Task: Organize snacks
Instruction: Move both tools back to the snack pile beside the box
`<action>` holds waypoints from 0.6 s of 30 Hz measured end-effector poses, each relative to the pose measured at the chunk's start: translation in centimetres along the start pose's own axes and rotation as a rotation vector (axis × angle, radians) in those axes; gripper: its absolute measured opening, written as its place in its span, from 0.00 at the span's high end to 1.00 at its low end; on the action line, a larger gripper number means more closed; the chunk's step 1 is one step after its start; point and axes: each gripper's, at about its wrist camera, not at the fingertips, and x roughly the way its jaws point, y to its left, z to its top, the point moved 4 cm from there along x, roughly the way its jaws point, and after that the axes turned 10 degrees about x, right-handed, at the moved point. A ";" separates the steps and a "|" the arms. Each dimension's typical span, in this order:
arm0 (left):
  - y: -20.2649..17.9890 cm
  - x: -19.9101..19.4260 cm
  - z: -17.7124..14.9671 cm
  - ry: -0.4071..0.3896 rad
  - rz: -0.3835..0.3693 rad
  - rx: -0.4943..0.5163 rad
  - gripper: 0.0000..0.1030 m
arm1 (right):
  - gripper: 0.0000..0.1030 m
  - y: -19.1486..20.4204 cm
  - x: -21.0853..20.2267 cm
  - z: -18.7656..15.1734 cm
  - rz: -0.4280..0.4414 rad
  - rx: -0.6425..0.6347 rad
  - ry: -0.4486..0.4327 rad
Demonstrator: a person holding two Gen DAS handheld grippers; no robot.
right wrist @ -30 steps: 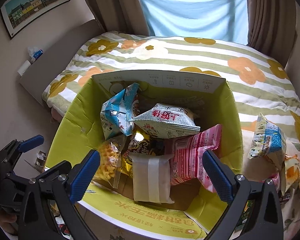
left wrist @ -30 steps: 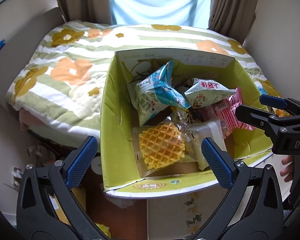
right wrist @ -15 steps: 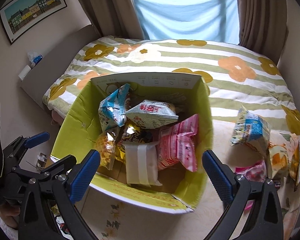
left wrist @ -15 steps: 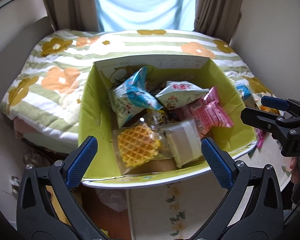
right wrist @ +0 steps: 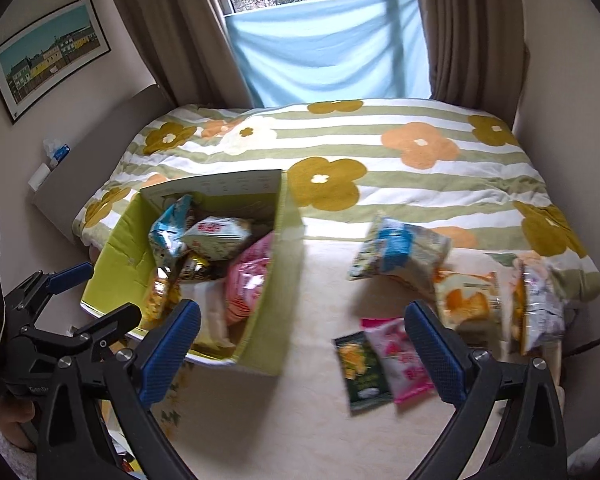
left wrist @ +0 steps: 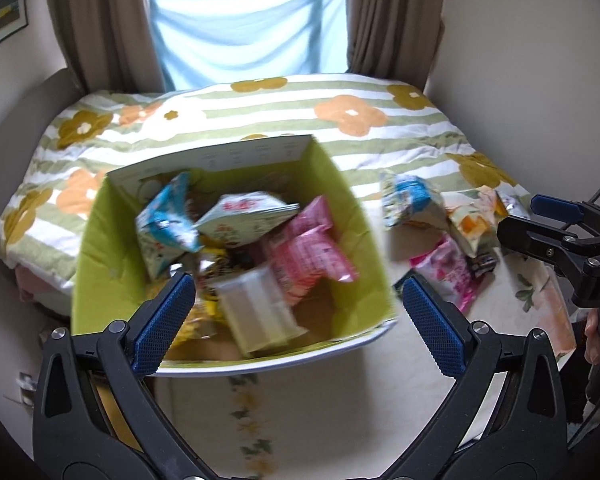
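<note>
Snack packets (right wrist: 204, 248) heaped colourfully inside green box (right wrist: 276, 280).

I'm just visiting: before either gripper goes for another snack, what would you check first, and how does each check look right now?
1. Left gripper open, empty: ok.
2. Right gripper open, empty: ok.
3. Loose snacks within view, such as the dark green packet and pink packet on the table: ok.
4. Green box has room left: cannot tell, already piled.
5. Images sharp enough to aim: not ok, blurred.
</note>
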 end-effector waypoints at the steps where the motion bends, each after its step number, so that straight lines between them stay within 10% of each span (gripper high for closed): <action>1: -1.1 0.1 0.5 -0.002 -0.004 0.007 0.00 | 0.01 -1.1 -0.5 0.1 -0.006 0.003 -0.005; 18: -19.6 6.3 6.6 0.015 -0.097 0.167 0.00 | 0.01 -19.1 -4.2 0.2 -0.112 0.053 0.012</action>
